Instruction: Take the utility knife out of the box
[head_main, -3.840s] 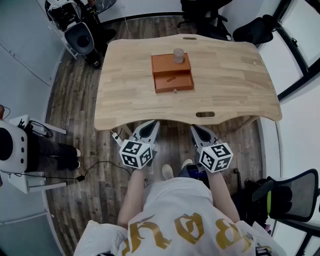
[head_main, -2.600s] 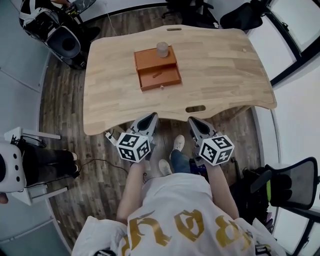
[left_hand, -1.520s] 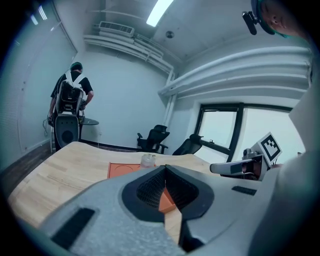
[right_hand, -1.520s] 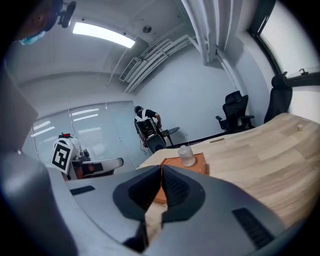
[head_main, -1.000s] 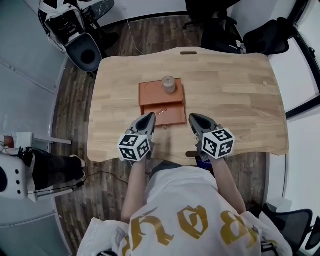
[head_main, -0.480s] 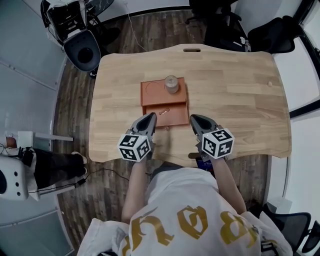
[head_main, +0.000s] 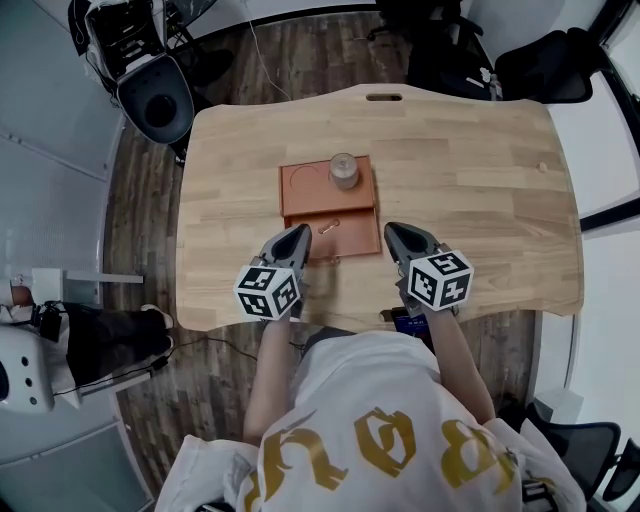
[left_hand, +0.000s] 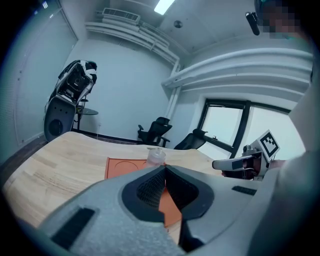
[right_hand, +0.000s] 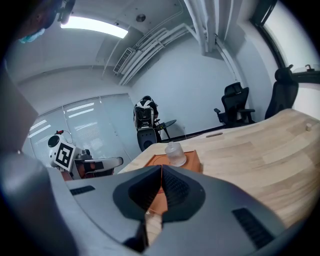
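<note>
An orange box (head_main: 305, 190) lies mid-table, its drawer (head_main: 355, 235) pulled out toward me. A small orange utility knife (head_main: 328, 225) rests inside the drawer. A clear bottle (head_main: 343, 170) stands on the box's lid. My left gripper (head_main: 299, 236) hovers shut and empty just off the drawer's near-left corner. My right gripper (head_main: 392, 232) is shut and empty just right of the drawer. In the left gripper view, closed jaws (left_hand: 164, 168) point at the box (left_hand: 122, 167) and bottle (left_hand: 156, 156). The right gripper view also shows closed jaws (right_hand: 161, 169), box (right_hand: 194, 160) and bottle (right_hand: 174, 153).
The wooden table (head_main: 470, 200) has slots at its far and near edges. Office chairs (head_main: 530, 60) stand beyond the far right corner. A machine on a round base (head_main: 150, 85) sits off the far left corner, and white equipment (head_main: 30, 350) stands on the floor at left.
I have stepped up to the table. Both grippers moved forward from below its near edge to flank the drawer, and sank slightly. Both stay shut.
</note>
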